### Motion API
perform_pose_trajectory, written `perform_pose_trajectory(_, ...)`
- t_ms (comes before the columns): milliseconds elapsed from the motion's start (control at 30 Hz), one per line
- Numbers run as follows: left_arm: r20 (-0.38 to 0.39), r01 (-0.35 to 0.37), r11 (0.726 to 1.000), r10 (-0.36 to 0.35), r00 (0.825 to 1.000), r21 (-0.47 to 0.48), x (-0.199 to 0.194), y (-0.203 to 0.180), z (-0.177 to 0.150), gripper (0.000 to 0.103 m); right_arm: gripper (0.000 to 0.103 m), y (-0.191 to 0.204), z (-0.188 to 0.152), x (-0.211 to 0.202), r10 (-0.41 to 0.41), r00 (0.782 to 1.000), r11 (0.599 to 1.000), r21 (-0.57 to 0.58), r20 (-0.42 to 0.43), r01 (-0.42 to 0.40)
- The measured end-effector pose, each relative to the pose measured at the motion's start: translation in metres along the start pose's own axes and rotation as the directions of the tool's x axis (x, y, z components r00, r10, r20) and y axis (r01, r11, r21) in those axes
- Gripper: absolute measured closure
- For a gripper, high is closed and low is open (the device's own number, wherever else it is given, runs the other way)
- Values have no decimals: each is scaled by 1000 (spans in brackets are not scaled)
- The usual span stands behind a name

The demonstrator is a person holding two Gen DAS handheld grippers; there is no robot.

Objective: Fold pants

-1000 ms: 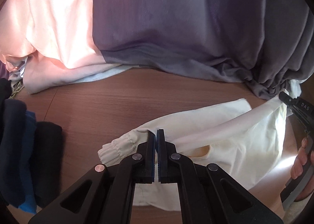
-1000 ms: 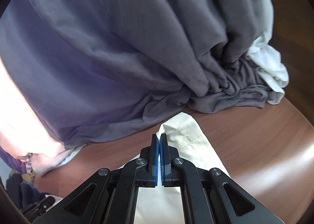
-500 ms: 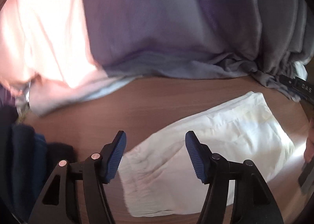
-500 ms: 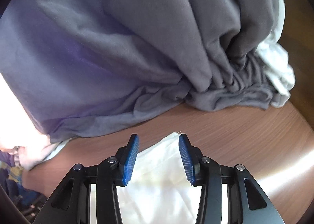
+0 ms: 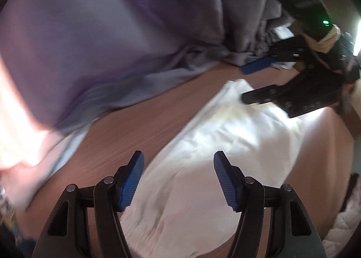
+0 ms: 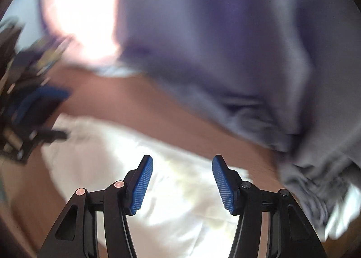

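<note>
The cream-white pants point(image 5: 216, 158) lie folded flat on the brown wooden table point(image 5: 140, 122). My left gripper point(image 5: 178, 181) is open and empty, hovering above the elastic cuff end. My right gripper point(image 6: 182, 181) is open and empty above the other end of the pants point(image 6: 140, 167). In the left wrist view the right gripper point(image 5: 255, 82) shows at the upper right, jaws apart over the pants' far corner. In the right wrist view the left gripper point(image 6: 45, 118) shows blurred at the left edge.
A big heap of grey-purple cloth point(image 5: 126, 36) lies along the back of the table, with pink cloth point(image 5: 15, 136) at the left. The same grey cloth point(image 6: 225, 43) fills the right wrist view, with white cloth point(image 6: 345, 210) under it at the right.
Both grippers let go of the pants and opened wide. The pants dropped flat on the table. Both grippers have since swung toward each other, and the views are blurred by motion.
</note>
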State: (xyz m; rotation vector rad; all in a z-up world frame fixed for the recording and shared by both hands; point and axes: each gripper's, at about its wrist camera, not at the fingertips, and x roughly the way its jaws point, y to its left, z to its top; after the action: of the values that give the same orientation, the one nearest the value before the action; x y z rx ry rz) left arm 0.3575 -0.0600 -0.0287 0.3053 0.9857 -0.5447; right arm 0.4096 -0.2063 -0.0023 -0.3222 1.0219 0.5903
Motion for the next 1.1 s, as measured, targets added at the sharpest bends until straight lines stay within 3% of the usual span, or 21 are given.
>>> perform_pose_trajectory(100, -48, 80, 997, -80, 996, 2, 24, 5, 12, 44, 47, -8, 5, 17, 72, 996, 996, -48, -47, -74)
perform_pose_trajectory(200, -96, 107, 994, -105, 990, 13, 50, 12, 19, 55, 47, -15, 9, 35, 131, 985, 986, -89, -108, -141)
perform_pose_trajectory(433, -188, 202, 979, -199, 962, 0, 91, 20, 17, 70, 47, -19, 9, 72, 150, 967, 962, -196, -208, -192)
perform_pose_trajectory(767, -230, 225, 974, -221, 948, -9, 119, 27, 18, 73, 57, -9, 10, 110, 176, 938, 933, -252, -299, -256)
perform_pose_trajectory(967, -246, 238, 970, -241, 939, -41, 126, 32, 16, 87, 58, -14, 6, 120, 187, 933, 936, -231, -308, -264)
perform_pose_trajectory(1100, -254, 239, 970, -243, 936, -49, 127, 33, 14, 91, 62, -17, 3, 123, 201, 928, 937, -214, -315, -276)
